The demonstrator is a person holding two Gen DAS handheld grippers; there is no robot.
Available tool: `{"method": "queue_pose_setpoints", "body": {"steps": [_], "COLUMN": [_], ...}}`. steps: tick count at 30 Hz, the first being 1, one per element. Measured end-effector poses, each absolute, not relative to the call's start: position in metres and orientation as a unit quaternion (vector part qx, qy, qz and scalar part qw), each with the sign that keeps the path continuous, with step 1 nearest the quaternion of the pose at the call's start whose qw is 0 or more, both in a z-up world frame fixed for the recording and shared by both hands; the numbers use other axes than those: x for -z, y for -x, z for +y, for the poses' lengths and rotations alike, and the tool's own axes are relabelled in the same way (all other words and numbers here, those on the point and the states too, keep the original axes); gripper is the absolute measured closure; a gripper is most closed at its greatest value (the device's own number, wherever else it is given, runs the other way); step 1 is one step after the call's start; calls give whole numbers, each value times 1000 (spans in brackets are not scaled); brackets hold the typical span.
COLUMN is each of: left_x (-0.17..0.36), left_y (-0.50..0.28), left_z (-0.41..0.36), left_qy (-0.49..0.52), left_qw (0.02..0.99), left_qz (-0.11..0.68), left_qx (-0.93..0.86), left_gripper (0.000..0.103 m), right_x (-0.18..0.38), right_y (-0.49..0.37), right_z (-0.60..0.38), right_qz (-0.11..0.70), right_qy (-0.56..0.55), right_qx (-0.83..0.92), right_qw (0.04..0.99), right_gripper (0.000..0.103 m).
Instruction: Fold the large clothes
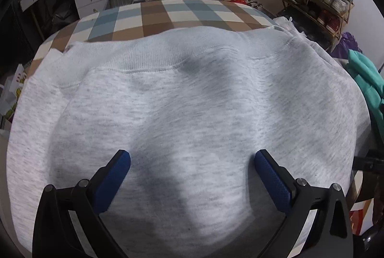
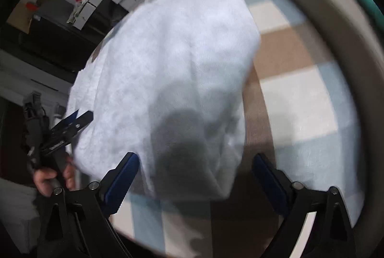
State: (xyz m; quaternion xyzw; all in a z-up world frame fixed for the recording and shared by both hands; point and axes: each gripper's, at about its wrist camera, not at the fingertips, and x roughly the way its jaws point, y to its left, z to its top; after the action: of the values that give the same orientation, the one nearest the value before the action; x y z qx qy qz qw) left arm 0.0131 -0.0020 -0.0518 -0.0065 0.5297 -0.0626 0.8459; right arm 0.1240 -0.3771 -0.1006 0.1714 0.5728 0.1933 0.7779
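1. The grey sweatshirt (image 1: 192,101) lies spread on your checked bed cover (image 1: 168,15), ribbed hem toward the far edge.
2. Your left gripper (image 1: 192,159) hangs over it, fingers spread wide, gripping nothing.
3. Your right gripper (image 2: 195,160) is released too, jaws apart above the sweatshirt's near edge.
4. A shoe rack (image 1: 319,1) stands beyond the bed.

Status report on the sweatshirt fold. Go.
Left gripper open over grey sweatshirt. Right gripper open, holding nothing. Sweatshirt on checked bed. Nothing in the way.
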Motion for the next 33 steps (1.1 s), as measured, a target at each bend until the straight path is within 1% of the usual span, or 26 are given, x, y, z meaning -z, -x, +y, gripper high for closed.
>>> {"method": "queue_pose_setpoints", "body": {"steps": [2,4,7,9,11,14,19,24,25,26,27,28,31,33], "left_x": [54,55,54,54,54,54,55,56,56,56,56,55,49,40], "left_y": [-13,-12,-10,-10,-10,-11,-10,-10,-10,-11,-11,-12,-14,-11], "left_z": [-2,-2,-3,-4,-4,-5,-4,-3,-3,-3,-2,-2,3,16], "left_qy": [8,9,8,7,5,5,7,12,14,18,20,22,33,36], "left_qw": [844,843,843,843,842,841,842,844,845,844,844,842,828,836], "left_qz": [533,533,533,533,534,535,534,529,529,529,529,531,546,540], "left_qx": [68,72,75,77,79,78,80,81,81,83,86,91,121,90], "left_gripper": [1,1,1,1,1,1,1,1,1,1,1,1,1,1], "right_x": [101,106,117,122,125,128,128,119,117,115,112,106,97,86], "right_y": [-126,-124,-118,-107,-96,-89,-111,-129,-129,-128,-128,-128,-133,-130], "right_z": [-372,-373,-384,-387,-376,-358,-343,-320,-322,-321,-321,-318,-322,-324], "right_qz": [582,590,566,544,561,570,522,487,478,466,452,442,415,398], "right_qy": [-206,-286,-424,-474,-457,-426,-438,-405,-398,-388,-370,-352,-333,-297], "right_qx": [-207,-246,-291,-307,-302,-259,-173,-119,-113,-105,-103,-109,-125,-121], "right_qw": [759,713,644,620,620,653,711,765,775,788,805,818,838,860], "right_gripper": [8,8,7,7,7,7,7,8,16,27,51,63,75,78]}}
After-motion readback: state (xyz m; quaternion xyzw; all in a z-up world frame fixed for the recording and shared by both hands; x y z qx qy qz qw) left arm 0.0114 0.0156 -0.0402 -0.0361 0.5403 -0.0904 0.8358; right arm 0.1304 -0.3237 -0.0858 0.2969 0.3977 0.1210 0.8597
